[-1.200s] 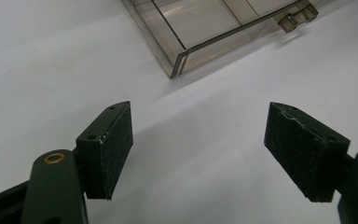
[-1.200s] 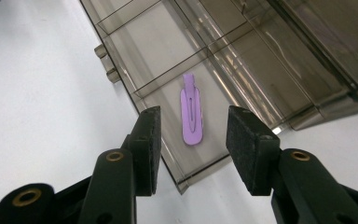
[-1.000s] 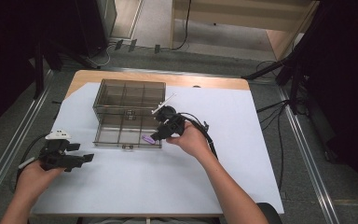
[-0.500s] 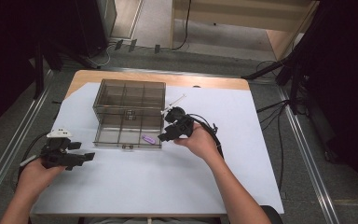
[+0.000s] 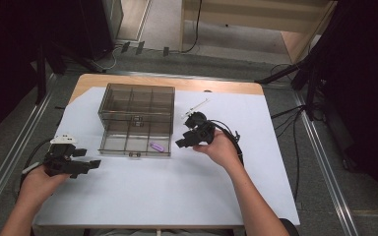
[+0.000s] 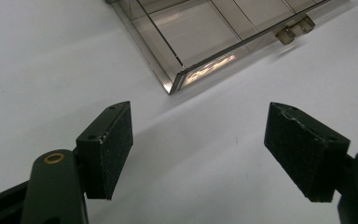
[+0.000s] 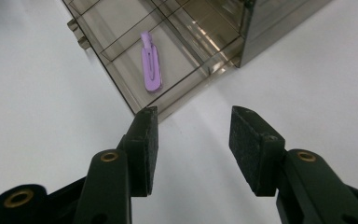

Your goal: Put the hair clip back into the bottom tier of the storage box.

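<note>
A clear smoky plastic drawer box [image 5: 137, 109] stands on the white sheet, its lower drawer [image 5: 135, 144] pulled out toward me. A purple clip [image 5: 156, 146] lies in the drawer's right front compartment, also seen as the purple clip [image 7: 151, 68] in the right gripper view. My right gripper [image 5: 182, 142] is open just right of the drawer's front corner [image 7: 140, 111], nothing between its pads. My left gripper [image 5: 92, 164] is open too, low over the sheet left of the drawer, facing its other corner [image 6: 173, 87].
A white sheet [image 5: 177, 196] covers most of the wooden table [image 5: 216, 87]. A thin white stick [image 5: 196, 106] lies behind the right gripper. Cables [image 5: 234, 140] trail from the right gripper. Metal rails [image 5: 325, 162] run along both table sides.
My right gripper has drawn back to the right, away from the drawer, leaving the purple clip in it. The left gripper has barely moved.
</note>
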A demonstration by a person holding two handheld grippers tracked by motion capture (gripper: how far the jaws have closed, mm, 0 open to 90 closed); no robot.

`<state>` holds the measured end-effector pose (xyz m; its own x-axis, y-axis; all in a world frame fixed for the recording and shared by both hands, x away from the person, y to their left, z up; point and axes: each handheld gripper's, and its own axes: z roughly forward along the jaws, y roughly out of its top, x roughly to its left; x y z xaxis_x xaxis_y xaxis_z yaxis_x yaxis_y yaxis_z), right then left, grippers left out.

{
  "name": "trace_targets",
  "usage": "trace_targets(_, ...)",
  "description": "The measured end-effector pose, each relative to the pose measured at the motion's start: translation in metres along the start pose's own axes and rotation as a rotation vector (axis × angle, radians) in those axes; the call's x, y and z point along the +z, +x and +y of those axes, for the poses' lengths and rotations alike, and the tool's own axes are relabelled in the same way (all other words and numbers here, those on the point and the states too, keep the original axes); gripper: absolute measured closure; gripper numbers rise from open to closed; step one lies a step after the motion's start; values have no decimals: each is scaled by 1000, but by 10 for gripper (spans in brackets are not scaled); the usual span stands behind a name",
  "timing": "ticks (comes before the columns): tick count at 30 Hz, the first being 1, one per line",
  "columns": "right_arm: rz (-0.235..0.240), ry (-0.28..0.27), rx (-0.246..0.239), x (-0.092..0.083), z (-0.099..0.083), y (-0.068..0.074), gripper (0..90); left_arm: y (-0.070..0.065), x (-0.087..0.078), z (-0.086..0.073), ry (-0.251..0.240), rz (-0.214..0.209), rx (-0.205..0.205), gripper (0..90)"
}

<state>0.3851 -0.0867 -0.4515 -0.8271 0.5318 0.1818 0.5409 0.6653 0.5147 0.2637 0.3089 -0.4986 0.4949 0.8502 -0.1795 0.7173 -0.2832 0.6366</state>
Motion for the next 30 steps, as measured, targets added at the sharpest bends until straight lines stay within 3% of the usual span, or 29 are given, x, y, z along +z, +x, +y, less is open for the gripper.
trace_targets(17,-51,-29,48,-13,-19,-26,532,0,4,5,-3,-12,5,244)
trace_targets(30,-76,-26,56,-14,-25,-32,527,-1,6,7,-1,-15,14,244)
